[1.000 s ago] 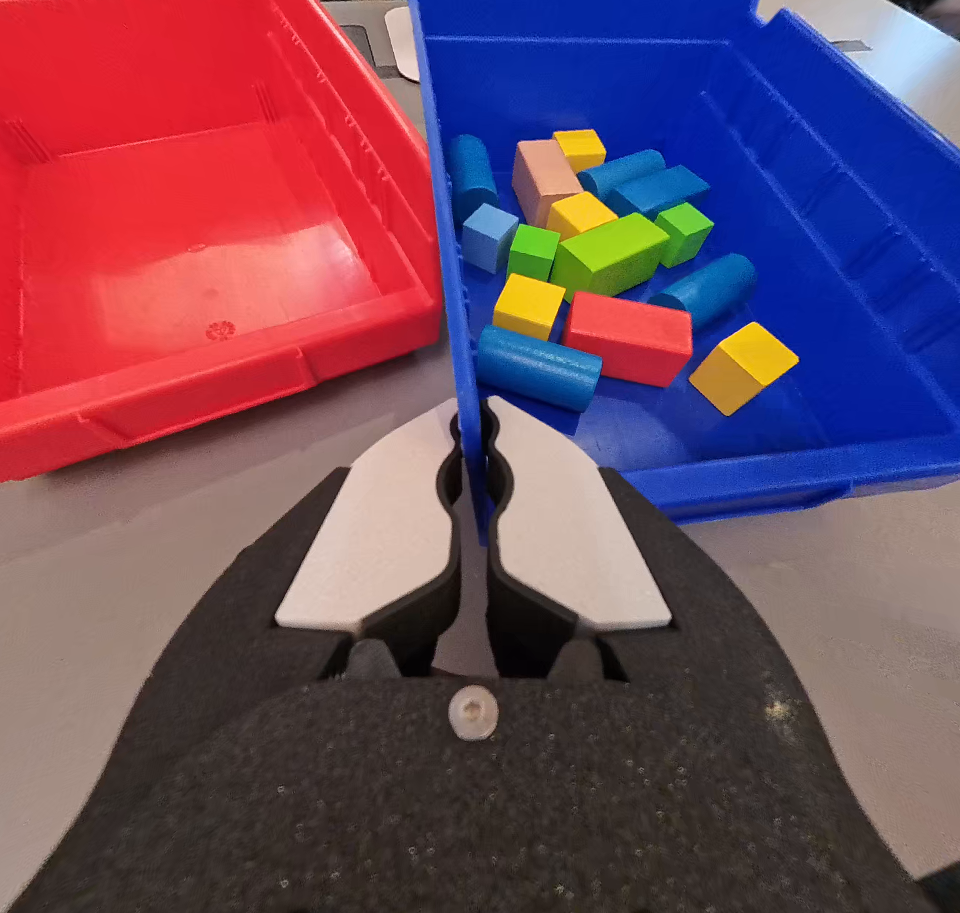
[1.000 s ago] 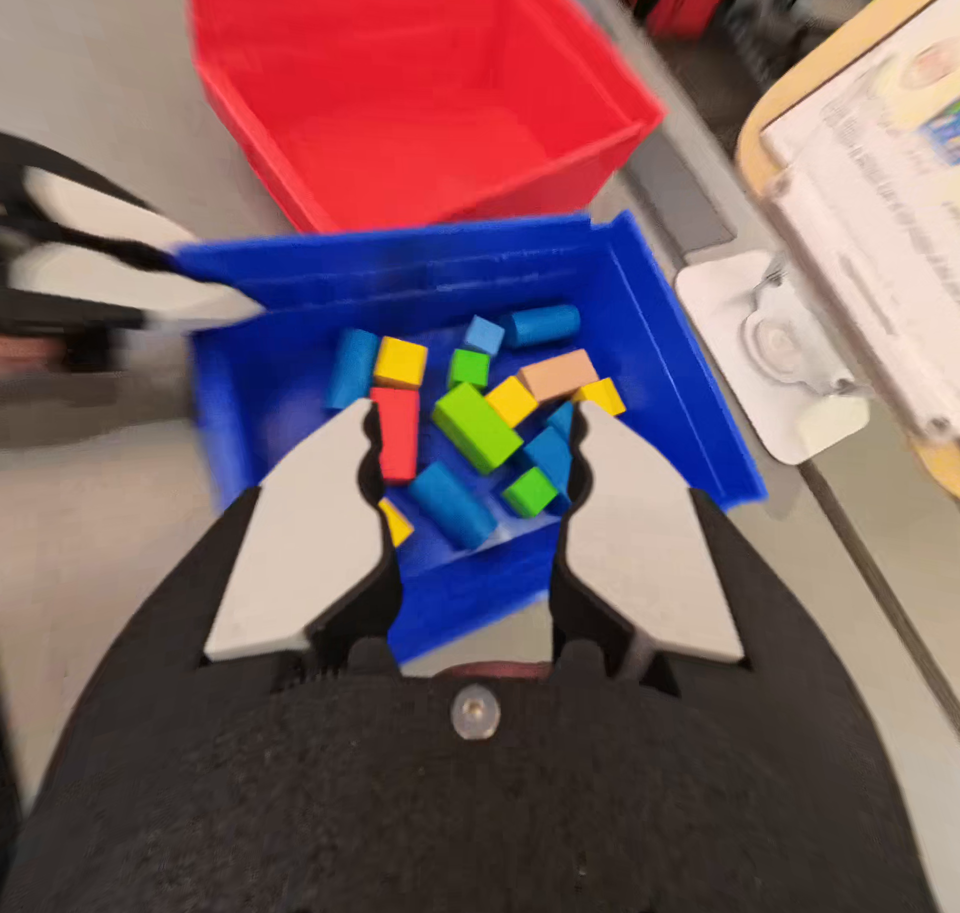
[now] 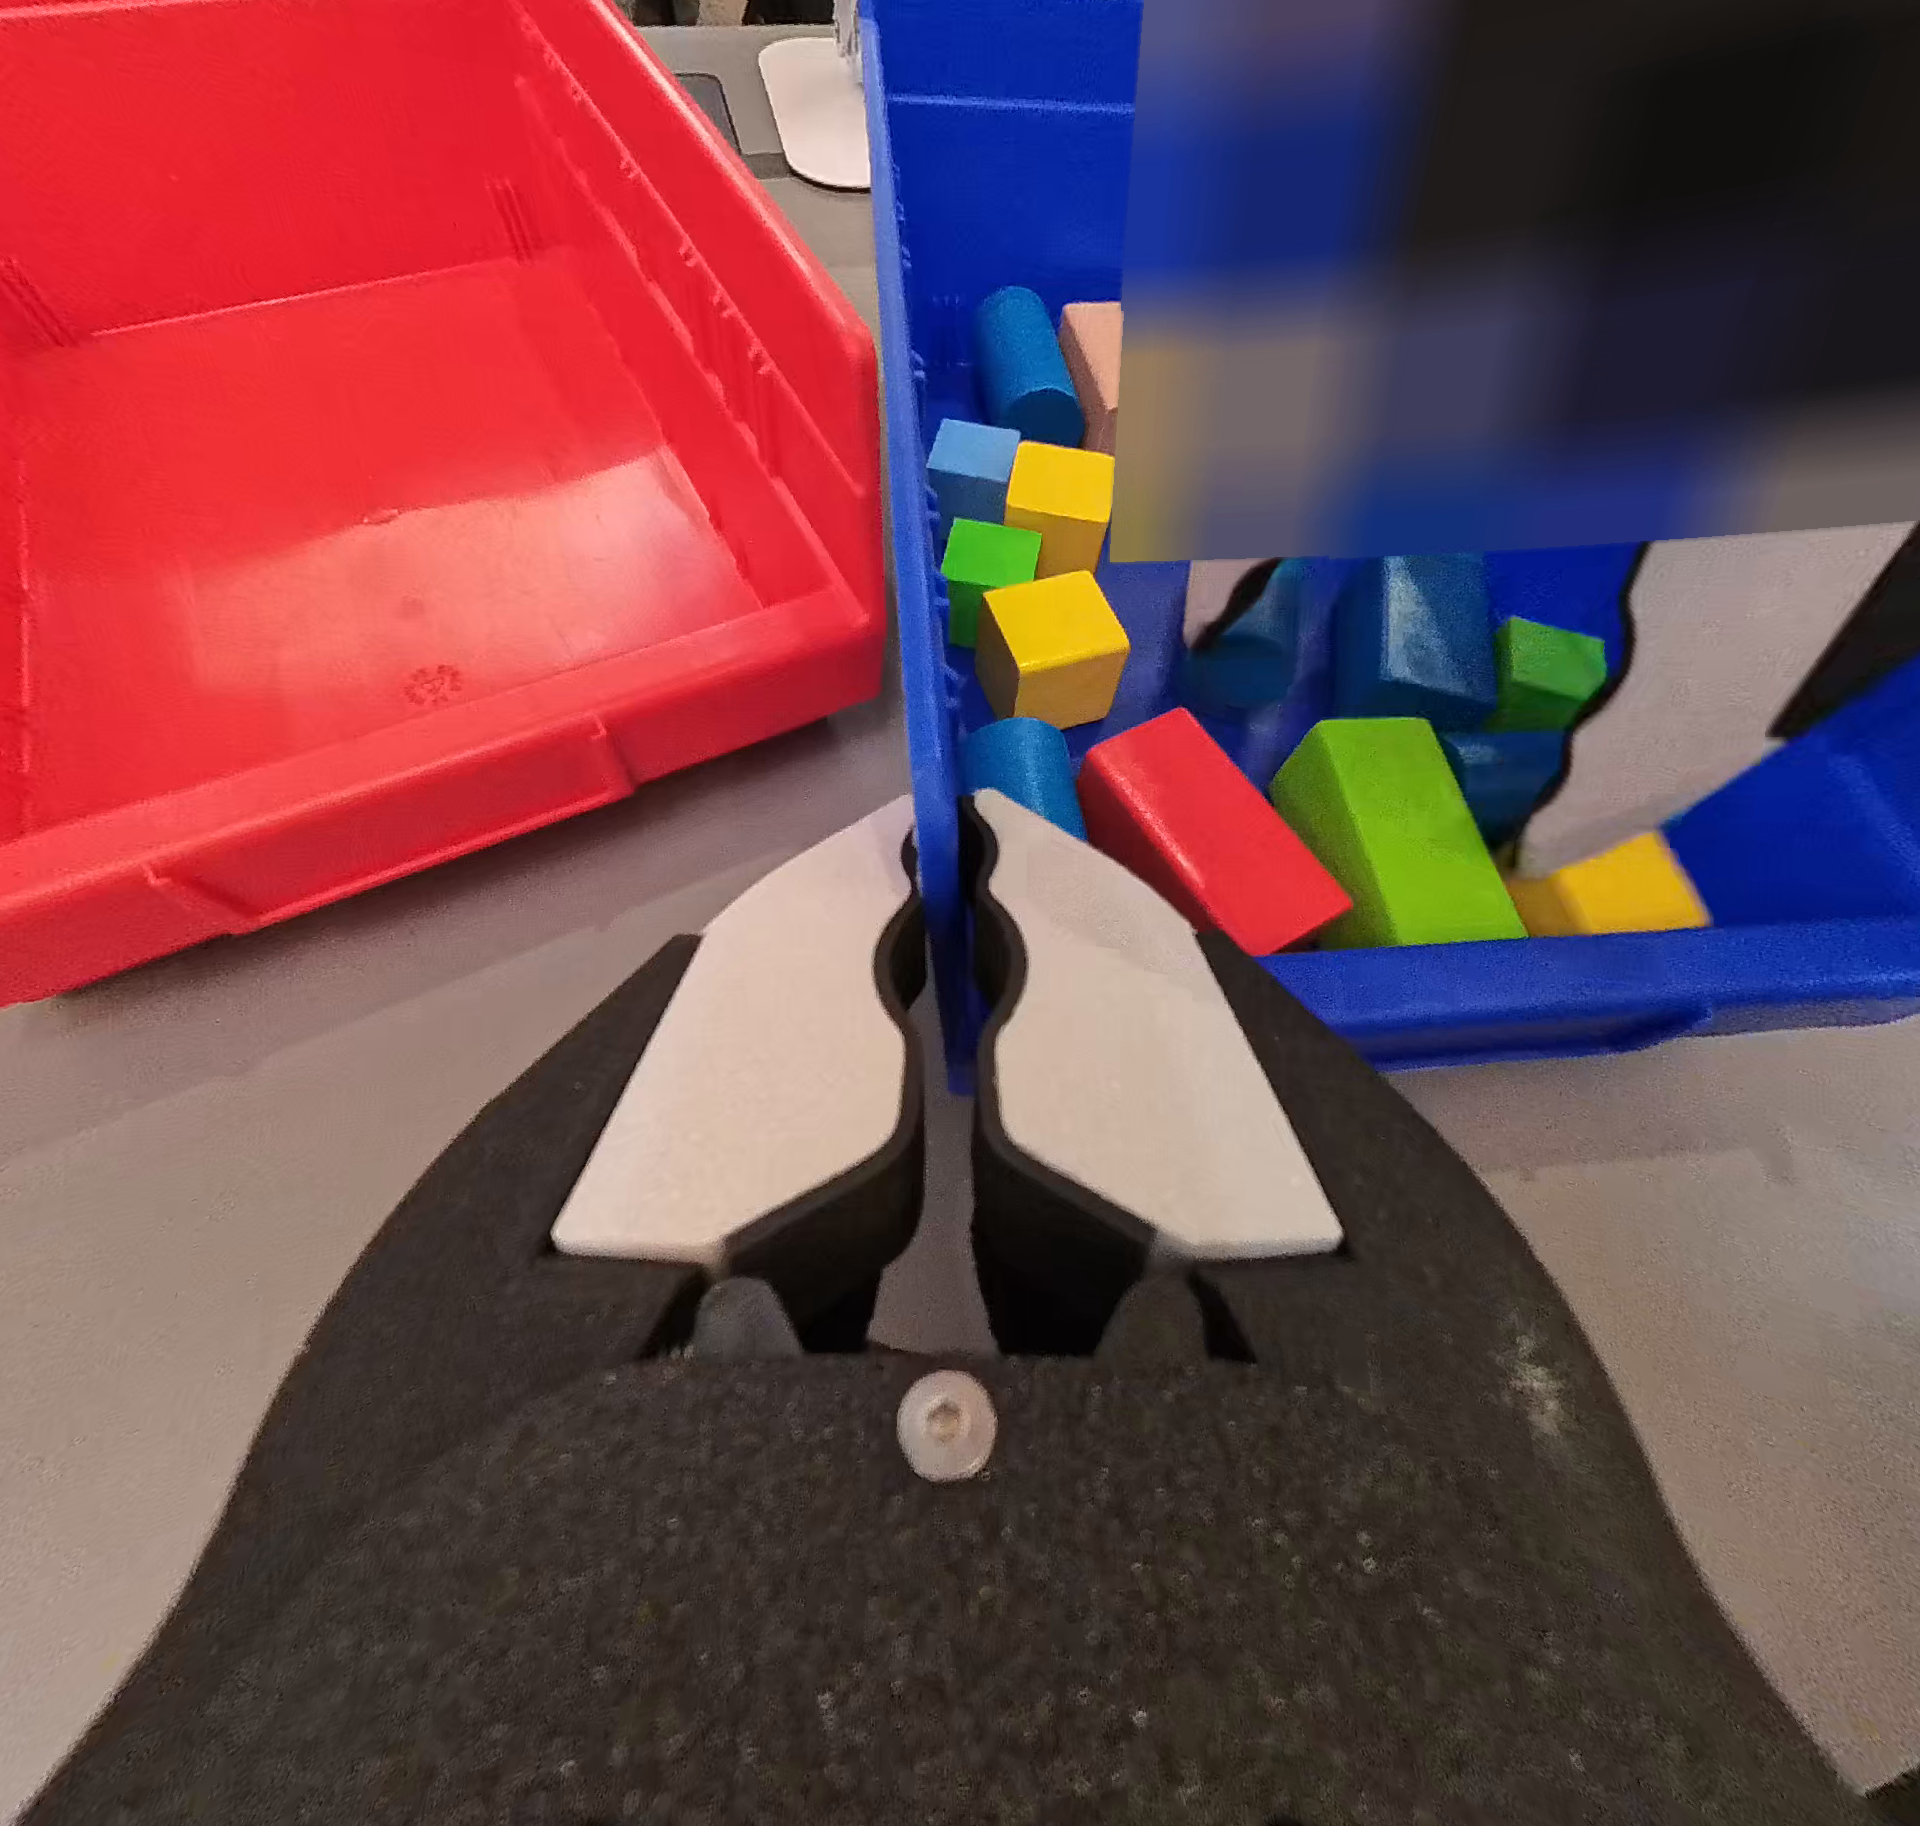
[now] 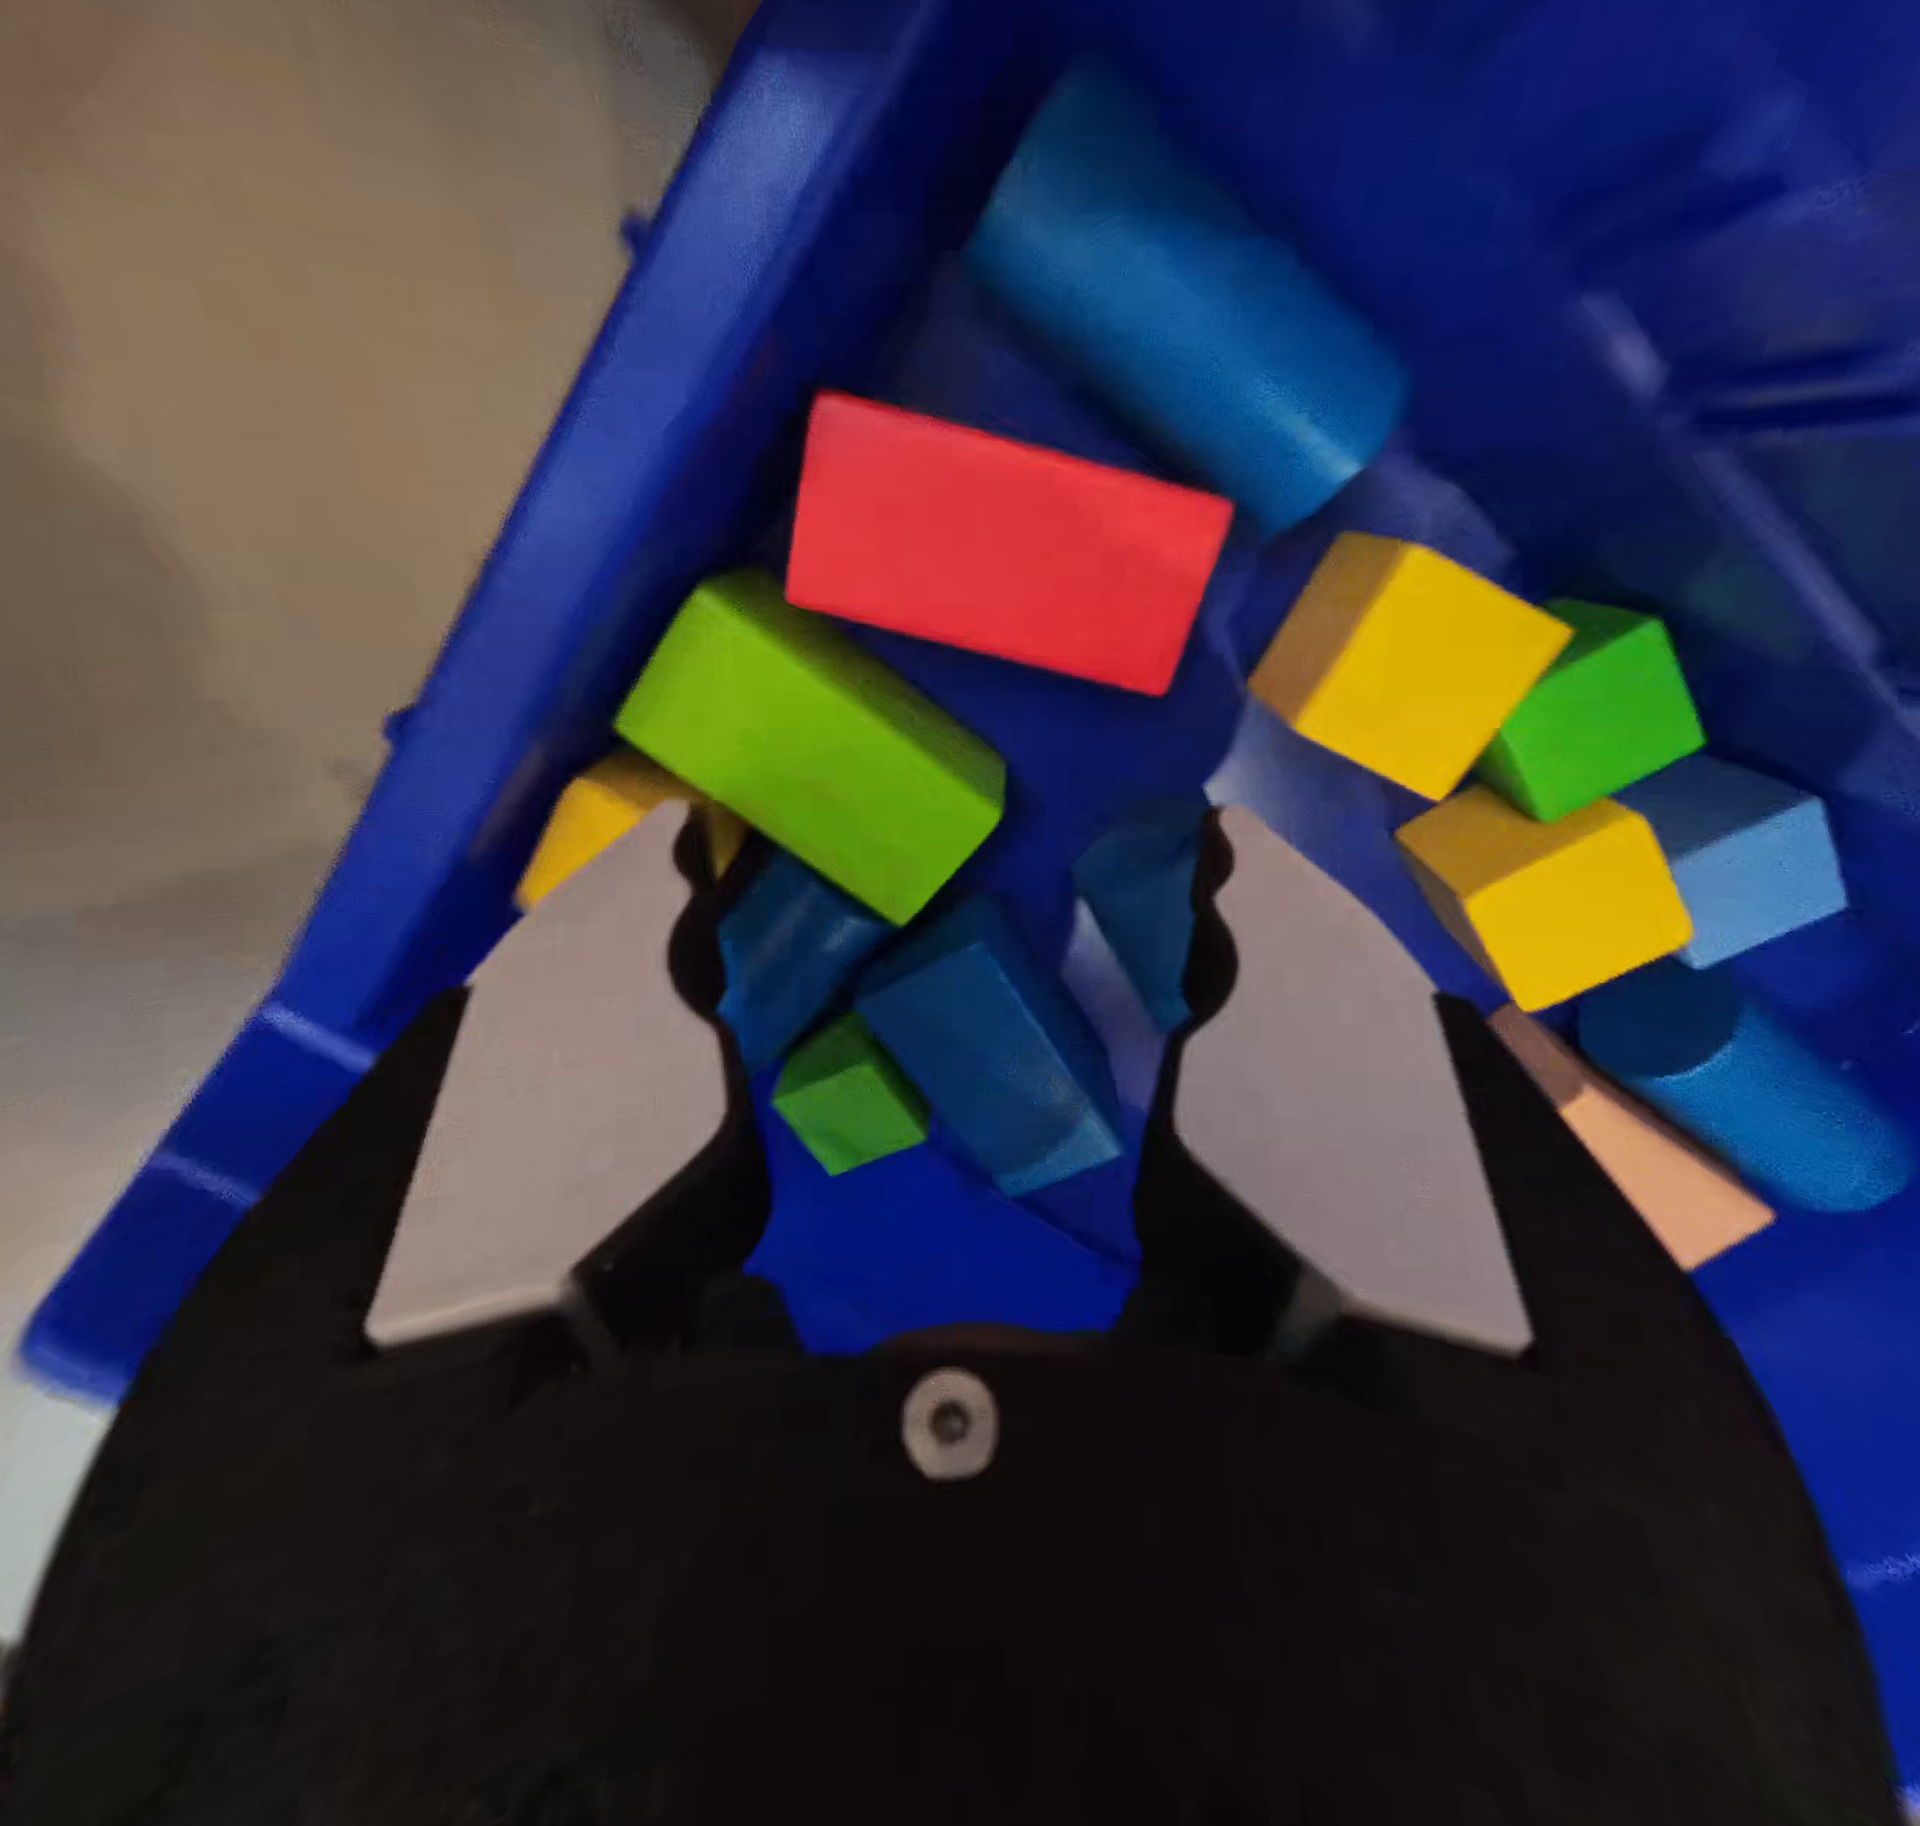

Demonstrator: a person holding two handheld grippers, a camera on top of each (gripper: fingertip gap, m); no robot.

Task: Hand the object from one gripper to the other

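- left gripper (image 3: 943,820) is pinched tight on the side wall of the blue bin (image 3: 935,633), one finger inside, one outside.
- right gripper (image 4: 951,831) is spread wide, nothing in it, down inside the bin over the blocks.
- just past its tips: lime green block (image 4: 810,742) and red block (image 4: 1003,542); dark blue blocks (image 4: 977,1038) sit between the fingers.
- only the left wrist view shows the red bin (image 3: 395,446), off to the left on the grey table (image 3: 208,1153), with the other gripper's pale fingers (image 3: 1704,685) poking in at right.
- a mosaic patch covers the bin's upper right there, and the right wrist view is smeary, so block edges are hard to make out.
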